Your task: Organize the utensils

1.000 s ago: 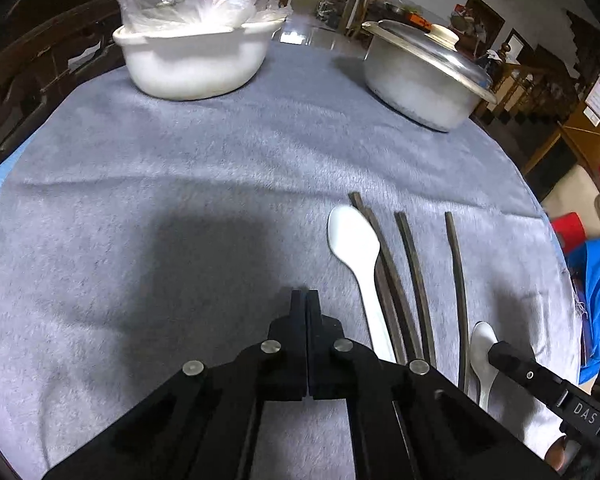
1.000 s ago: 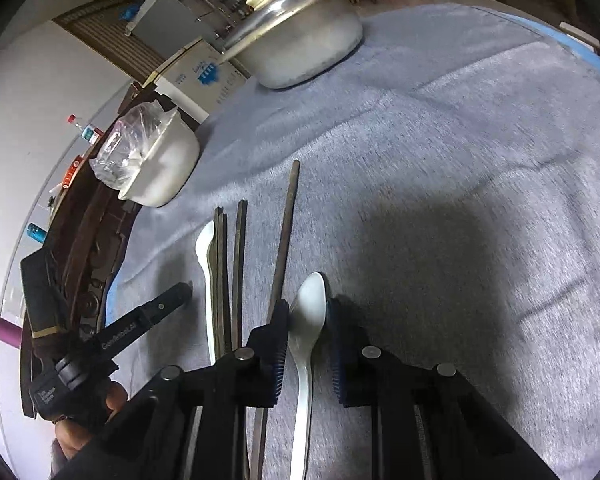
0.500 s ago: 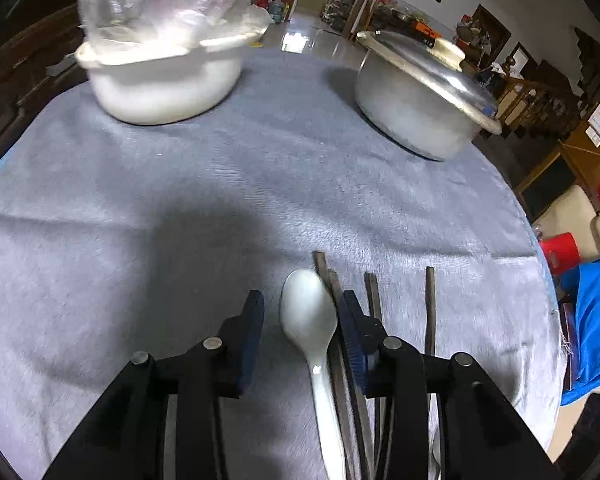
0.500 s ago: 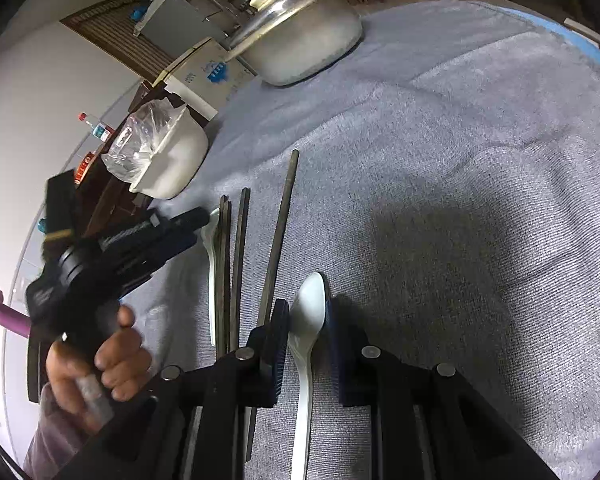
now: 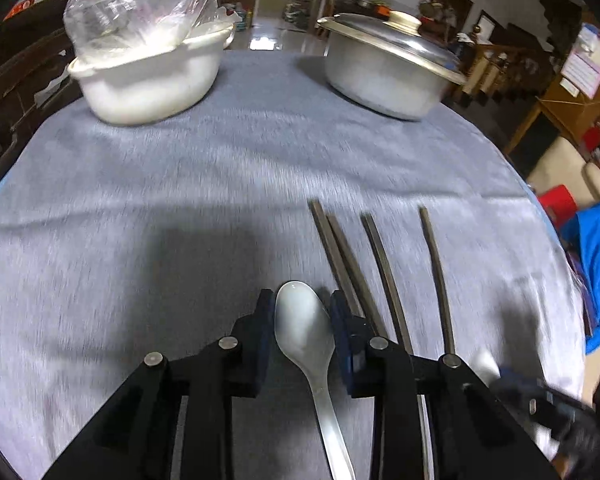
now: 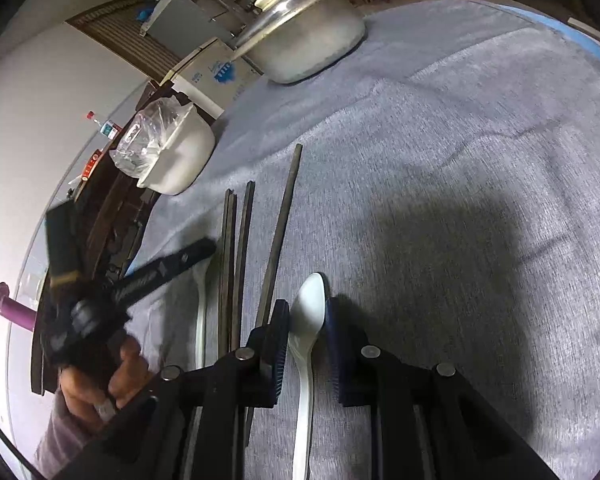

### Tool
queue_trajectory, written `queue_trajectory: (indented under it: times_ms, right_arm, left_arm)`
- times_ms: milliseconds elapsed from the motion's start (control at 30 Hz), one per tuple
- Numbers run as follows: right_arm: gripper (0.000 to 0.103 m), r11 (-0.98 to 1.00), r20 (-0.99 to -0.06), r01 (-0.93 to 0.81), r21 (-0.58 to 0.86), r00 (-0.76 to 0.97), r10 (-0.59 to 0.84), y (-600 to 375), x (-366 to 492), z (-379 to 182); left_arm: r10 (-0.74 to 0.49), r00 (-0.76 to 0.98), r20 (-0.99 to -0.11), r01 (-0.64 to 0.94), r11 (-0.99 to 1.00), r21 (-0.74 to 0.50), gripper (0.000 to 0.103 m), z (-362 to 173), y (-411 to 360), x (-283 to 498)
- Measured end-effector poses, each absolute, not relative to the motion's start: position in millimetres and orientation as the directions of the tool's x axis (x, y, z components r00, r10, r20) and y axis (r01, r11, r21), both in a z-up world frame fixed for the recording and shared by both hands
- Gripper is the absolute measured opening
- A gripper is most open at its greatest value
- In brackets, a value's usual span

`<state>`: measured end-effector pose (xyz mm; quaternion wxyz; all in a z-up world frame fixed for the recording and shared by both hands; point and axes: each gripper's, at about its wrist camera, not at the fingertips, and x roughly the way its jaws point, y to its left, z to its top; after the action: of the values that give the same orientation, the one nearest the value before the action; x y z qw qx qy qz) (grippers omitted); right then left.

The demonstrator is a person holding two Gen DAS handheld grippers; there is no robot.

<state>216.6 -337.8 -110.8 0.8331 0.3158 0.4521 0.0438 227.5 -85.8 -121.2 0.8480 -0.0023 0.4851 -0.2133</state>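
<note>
Jaws: both pairs open | left spoon [image 5: 304, 320] between; right spoon [image 6: 308, 312] between

Two white spoons [image 5: 304, 332] flank four dark chopsticks [image 5: 380, 264] — lying roughly parallel.

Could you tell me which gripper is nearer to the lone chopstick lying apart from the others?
Right. The right gripper straddles a spoon just beside that chopstick; the left gripper sits beyond the other three.

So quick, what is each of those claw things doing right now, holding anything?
Left gripper: open, fingers either side of a white spoon, not clamped.
Right gripper: open, fingers close around the other white spoon.
</note>
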Motion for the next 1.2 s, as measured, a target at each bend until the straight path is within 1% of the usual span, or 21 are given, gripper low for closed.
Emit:
queue_trajectory:
  times_ms: [200,267,433,600,733,800,900,933,1000,1033,1067,1200]
  right_arm:
    - [0.018,0.775,-0.719,0.245,0.583,0.600,0.352,-349.8,196.8,-110.2]
    - [0.015,0.751,-0.700,0.258,0.607,0.620,0.354,-358.7,186.0,-109.4]
    - [0.003,0.724,-0.658,0.269,0.635,0.679,0.325,-374.7,161.1,-98.9]
    - [0.003,0.715,-0.646,0.276,0.643,0.697,0.312,-382.4,143.6,-92.3]
    - [0.002,0.707,-0.631,0.275,0.652,0.713,0.305,-387.8,126.5,-86.9]
    - [0.007,0.711,-0.646,0.288,0.642,0.702,0.300,-389.6,126.8,-85.3]
    - [0.008,0.691,-0.638,0.279,0.667,0.693,0.336,-391.6,133.9,-83.7]
    - [0.012,0.700,-0.648,0.281,0.656,0.685,0.333,-390.4,138.5,-82.9]
    - [0.028,0.732,-0.674,0.270,0.626,0.660,0.332,-384.9,151.7,-82.5]
    - [0.044,0.746,-0.692,0.272,0.608,0.642,0.330,-382.1,157.7,-84.0]
    - [0.048,0.758,-0.705,0.271,0.593,0.629,0.327,-379.6,162.4,-85.2]
    - [0.048,0.836,-0.752,0.239,0.494,0.600,0.273,-363.6,180.7,-87.0]
  left_arm:
    - [-0.393,0.447,-0.804,0.330,0.908,-0.260,0.029,-116.5,-49.9,196.6]
    - [-0.397,0.466,-0.791,0.310,0.910,-0.274,0.029,-111.6,-38.7,185.4]
    - [-0.422,0.536,-0.732,0.258,0.907,-0.334,0.029,-91.5,-10.8,152.3]
    - [-0.452,0.579,-0.679,0.217,0.888,-0.406,0.029,-74.8,5.2,121.7]
    - [-0.469,0.599,-0.649,0.235,0.878,-0.417,0.029,-63.4,12.1,94.9]
    - [-0.476,0.599,-0.644,0.245,0.875,-0.418,0.029,-60.9,12.4,87.4]
    - [-0.487,0.601,-0.633,0.256,0.868,-0.425,0.029,-54.9,14.9,78.9]
    - [-0.491,0.604,-0.628,0.259,0.866,-0.427,0.029,-52.1,16.0,76.0]
    - [-0.501,0.609,-0.615,0.269,0.859,-0.435,0.029,-46.8,18.0,69.9]
    - [-0.508,0.610,-0.608,0.275,0.855,-0.439,0.029,-43.9,18.7,67.2]
    - [-0.512,0.613,-0.602,0.279,0.853,-0.441,0.029,-41.8,19.1,66.1]
    - [-0.518,0.631,-0.577,0.306,0.850,-0.429,0.029,-32.4,18.5,52.7]
